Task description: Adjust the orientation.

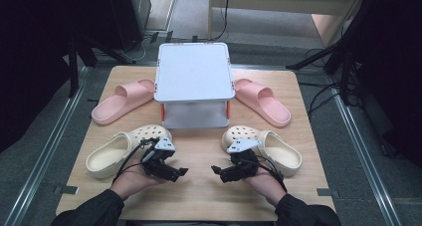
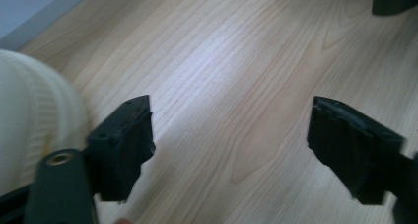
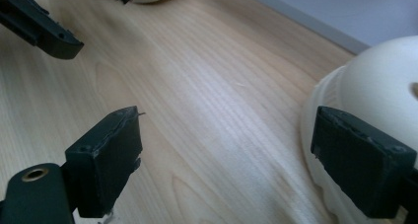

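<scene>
High view: left tongs [image 1: 183, 171] and right tongs [image 1: 215, 169] are held spread and empty over the counter [image 1: 199, 196], each resting just inside a cream clog [image 1: 124, 149], [image 1: 268, 149], likely staged for pickup.

Premises appear to be a test room or laboratory set up for recording, not a home. A plain wooden table [image 1: 199, 186] stands on grey carpet, flanked left and right by metal floor rails [image 1: 47, 151], with dark stand legs [image 1: 318, 56] and loose cables [image 1: 323, 94] on the floor behind and beside the table. On the table, shoes are laid out in mirrored pairs around a white box [image 1: 194, 81] at its far edge, and a pale wooden cabinet [image 1: 328, 7] stands beyond the table.
</scene>
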The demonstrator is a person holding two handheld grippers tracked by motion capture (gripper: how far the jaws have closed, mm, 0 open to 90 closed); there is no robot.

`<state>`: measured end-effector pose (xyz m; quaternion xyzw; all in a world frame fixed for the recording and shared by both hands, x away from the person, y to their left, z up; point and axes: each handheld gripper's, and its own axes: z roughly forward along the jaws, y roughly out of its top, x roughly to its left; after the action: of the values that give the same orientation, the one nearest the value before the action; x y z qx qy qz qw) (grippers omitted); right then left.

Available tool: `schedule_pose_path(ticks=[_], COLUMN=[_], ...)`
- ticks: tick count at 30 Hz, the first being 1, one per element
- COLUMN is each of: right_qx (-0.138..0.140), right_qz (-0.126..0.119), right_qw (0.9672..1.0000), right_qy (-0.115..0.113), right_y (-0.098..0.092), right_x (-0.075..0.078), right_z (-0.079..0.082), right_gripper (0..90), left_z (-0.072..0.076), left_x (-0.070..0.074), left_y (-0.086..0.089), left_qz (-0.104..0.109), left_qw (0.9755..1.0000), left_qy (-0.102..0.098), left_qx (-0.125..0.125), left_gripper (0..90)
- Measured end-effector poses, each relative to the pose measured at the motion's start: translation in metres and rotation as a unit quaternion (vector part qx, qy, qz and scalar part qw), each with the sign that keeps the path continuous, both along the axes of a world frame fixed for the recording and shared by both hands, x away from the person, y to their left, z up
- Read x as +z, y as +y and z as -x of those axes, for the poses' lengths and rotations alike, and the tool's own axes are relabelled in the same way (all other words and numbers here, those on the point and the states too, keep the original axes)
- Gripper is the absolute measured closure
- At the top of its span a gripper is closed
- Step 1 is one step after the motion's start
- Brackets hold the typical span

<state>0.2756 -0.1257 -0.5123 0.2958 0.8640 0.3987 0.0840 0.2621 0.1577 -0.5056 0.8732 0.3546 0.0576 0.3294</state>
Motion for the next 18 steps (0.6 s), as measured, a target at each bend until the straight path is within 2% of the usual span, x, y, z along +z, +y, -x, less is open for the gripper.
schedule_pose_path(ticks=[2, 3, 5, 6, 7, 9, 10, 11, 14, 18], right_qx=[-0.005, -0.014, -0.011, -0.004, -0.003, 0.002, 0.007, 0.012, 0.022, 0.033], right_qz=[-0.001, 0.005, 0.005, 0.009, 0.01, 0.009, 0.006, 0.004, 0.004, 0.033], right_qw=[1.0, 0.9999, 0.9998, 0.9996, 0.9996, 0.9996, 0.9996, 0.9995, 0.9994, 0.9987], right_qy=[0.0, 0.008, 0.015, 0.026, 0.028, 0.028, 0.027, 0.029, 0.028, 0.022], right_y=[-0.001, -0.001, -0.001, 0.0, 0.0, 0.0, 0.0, -0.001, -0.001, 0.002], right_x=[0.0, 0.001, 0.001, 0.001, 0.001, 0.002, 0.003, 0.005, 0.008, 0.007], right_z=[-0.001, -0.002, -0.003, -0.005, -0.005, -0.005, -0.004, -0.005, -0.006, -0.006], right_gripper=[12.1, 13.2, 13.2, 13.2, 13.2, 13.1, 13.0, 12.9, 12.9, 18.0], left_z=[0.0, 0.0, -0.001, 0.0, 0.0, 0.0, -0.001, -0.003, -0.002, -0.001], left_x=[0.002, 0.005, 0.006, 0.007, 0.008, 0.01, 0.011, 0.013, 0.015, 0.02], left_y=[0.003, 0.006, 0.007, 0.007, 0.007, 0.008, 0.009, 0.01, 0.013, 0.017], left_qz=[0.0, 0.004, 0.005, 0.001, 0.002, 0.0, 0.008, 0.011, 0.009, 0.023], left_qw=[1.0, 0.9999, 0.9999, 0.9998, 0.9998, 0.9999, 0.9999, 0.9998, 0.9999, 0.9997], left_qy=[-0.005, -0.011, -0.009, -0.018, -0.018, -0.014, -0.005, 0.009, 0.011, 0.012], left_qx=[0.001, -0.002, -0.002, 0.003, 0.003, -0.003, -0.009, -0.011, -0.006, -0.003], left_gripper=[36.1, 37.0, 37.9, 38.6, 39.3, 49.5, 49.5, 55.4, 58.6, 63.5])
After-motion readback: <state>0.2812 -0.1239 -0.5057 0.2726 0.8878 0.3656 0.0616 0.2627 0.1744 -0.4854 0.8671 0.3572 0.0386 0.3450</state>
